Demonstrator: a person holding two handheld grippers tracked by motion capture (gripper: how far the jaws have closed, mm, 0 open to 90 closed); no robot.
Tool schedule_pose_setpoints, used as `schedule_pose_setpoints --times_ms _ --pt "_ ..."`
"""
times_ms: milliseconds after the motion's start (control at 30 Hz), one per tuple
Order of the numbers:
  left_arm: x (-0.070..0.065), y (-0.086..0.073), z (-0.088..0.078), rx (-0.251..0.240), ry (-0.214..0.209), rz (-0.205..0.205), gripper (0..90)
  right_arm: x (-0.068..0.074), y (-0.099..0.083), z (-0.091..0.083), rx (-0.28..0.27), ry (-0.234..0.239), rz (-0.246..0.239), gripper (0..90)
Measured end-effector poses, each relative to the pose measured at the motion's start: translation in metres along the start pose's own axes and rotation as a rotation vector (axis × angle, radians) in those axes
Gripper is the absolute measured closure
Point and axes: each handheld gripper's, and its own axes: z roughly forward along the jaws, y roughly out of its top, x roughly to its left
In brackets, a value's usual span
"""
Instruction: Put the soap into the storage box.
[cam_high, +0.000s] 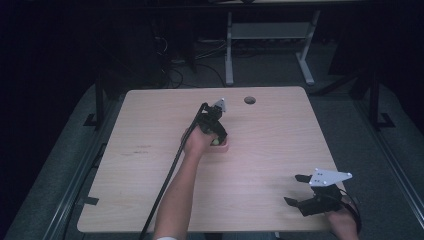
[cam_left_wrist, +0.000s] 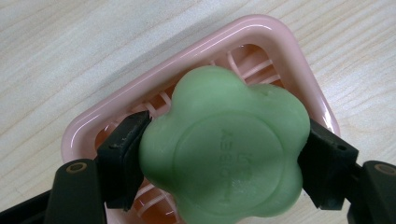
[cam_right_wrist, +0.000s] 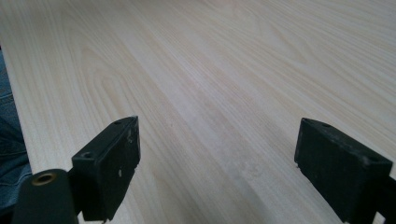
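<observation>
A green flower-shaped soap (cam_left_wrist: 224, 149) sits between the jaws of my left gripper (cam_left_wrist: 224, 163), which is shut on it just over a pink slatted soap dish (cam_left_wrist: 261, 32). In the high view that left gripper (cam_high: 216, 139) points down at the pink soap dish (cam_high: 223, 147) near the table's middle, and a speck of the green soap (cam_high: 215, 142) peeks out beside the hand. My right gripper (cam_high: 294, 189) rests near the table's front right corner, open, nothing between its jaws. The right gripper view has my right gripper (cam_right_wrist: 217, 168) over bare wood.
The light wooden table (cam_high: 270, 135) has a round cable hole (cam_high: 249, 100) at its far edge. A black cable (cam_high: 170, 175) trails from the left gripper along the forearm. Desk legs and cables stand on the dark floor beyond the table.
</observation>
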Motion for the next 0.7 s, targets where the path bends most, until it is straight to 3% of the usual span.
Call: schedule_pose_setpoints --times_ms 267,700 --pt "0.0 -0.001 0.004 0.011 0.016 0.002 26.2 0.0 0.0 0.0 0.0 0.0 0.001 13.8" --pt "0.0 -0.003 -0.006 -0.029 -0.002 0.001 23.7 0.0 0.0 0.0 -0.001 0.0 -0.004 13.8"
